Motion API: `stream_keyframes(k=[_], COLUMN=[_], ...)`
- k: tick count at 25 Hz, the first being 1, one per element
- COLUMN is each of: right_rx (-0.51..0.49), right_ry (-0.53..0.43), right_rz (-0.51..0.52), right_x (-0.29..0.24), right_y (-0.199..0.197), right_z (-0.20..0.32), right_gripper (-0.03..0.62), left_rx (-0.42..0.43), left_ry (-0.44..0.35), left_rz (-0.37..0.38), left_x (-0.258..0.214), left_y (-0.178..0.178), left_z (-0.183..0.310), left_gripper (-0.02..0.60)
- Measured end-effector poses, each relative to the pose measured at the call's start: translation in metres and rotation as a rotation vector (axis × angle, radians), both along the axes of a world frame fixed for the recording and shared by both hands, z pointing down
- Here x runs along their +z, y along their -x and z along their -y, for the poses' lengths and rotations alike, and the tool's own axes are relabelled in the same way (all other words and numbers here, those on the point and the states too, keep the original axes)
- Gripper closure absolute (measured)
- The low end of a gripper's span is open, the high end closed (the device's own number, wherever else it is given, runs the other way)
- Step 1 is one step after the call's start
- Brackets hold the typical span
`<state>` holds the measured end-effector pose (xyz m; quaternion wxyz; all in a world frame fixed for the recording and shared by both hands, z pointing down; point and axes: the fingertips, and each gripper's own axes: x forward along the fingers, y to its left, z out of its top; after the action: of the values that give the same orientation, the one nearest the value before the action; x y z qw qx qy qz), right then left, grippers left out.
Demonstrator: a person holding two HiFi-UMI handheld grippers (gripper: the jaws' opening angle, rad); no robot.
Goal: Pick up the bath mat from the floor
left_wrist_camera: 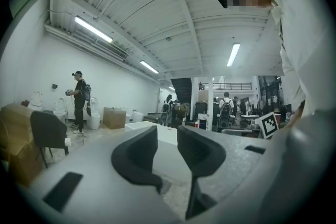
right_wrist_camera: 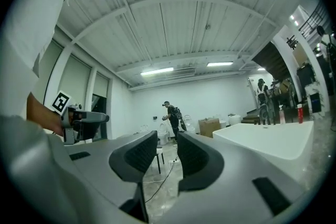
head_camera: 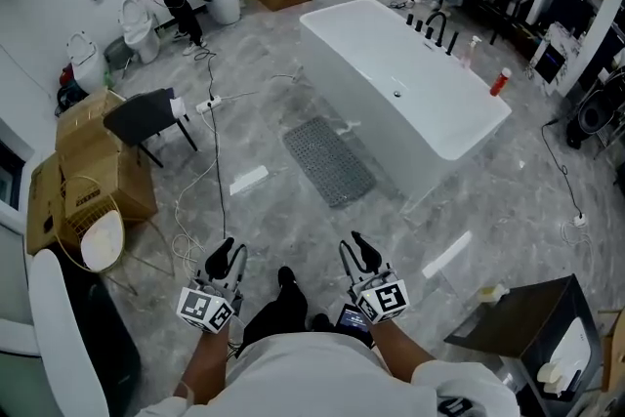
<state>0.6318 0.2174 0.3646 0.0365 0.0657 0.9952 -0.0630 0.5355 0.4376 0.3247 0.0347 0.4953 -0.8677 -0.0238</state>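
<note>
Bath mat [head_camera: 329,160] lies seemingly flat; well beyond left fingers [head_camera: 220,258], right fingers [head_camera: 364,251].

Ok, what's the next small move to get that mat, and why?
Probably step forward toward the mat: it lies flat on the floor beside the tub, well ahead of the left tool and right tool, whose jaws stand apart, empty.
</note>
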Motion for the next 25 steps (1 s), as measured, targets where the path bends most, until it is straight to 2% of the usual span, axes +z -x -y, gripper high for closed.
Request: stream_keyframes(k=[5, 12, 16, 21, 25], right_rx=[-0.007, -0.020, -0.022, -0.031, -0.028], right_ry=[0.000, -0.057, -0.083, -0.114, -0.130], right_rz=[-0.019, 0.043, 0.053, 0.075, 0.076], right_x=[-0.003, -0.045, -0.062, -0.072, -0.074], right_y=[0.048, 0.143, 0.202, 0.263, 0.305], right_z=[0.010, 0.030, 0.028, 0.028, 0.024], right_gripper=[0.456, 0.456, 0.456, 0.456, 0.456], left_rx=[-0.032, -0.044, -0.056, -0.074, -0.069], left_ry=[-0.034, -0.083, -0.059, -0.083, -0.069], left_rz=[-0.029, 0.040, 0.043, 0.054, 0.017], left_x=[0.001, -0.029, -0.030, -0.027, -0.014], left_y=[0.050, 0.138, 0.194, 0.251, 0.296], left_z=[0.003, 0.017, 0.006, -0.001, 0.001], left_gripper=[0.460, 0.460, 0.460, 0.460, 0.463])
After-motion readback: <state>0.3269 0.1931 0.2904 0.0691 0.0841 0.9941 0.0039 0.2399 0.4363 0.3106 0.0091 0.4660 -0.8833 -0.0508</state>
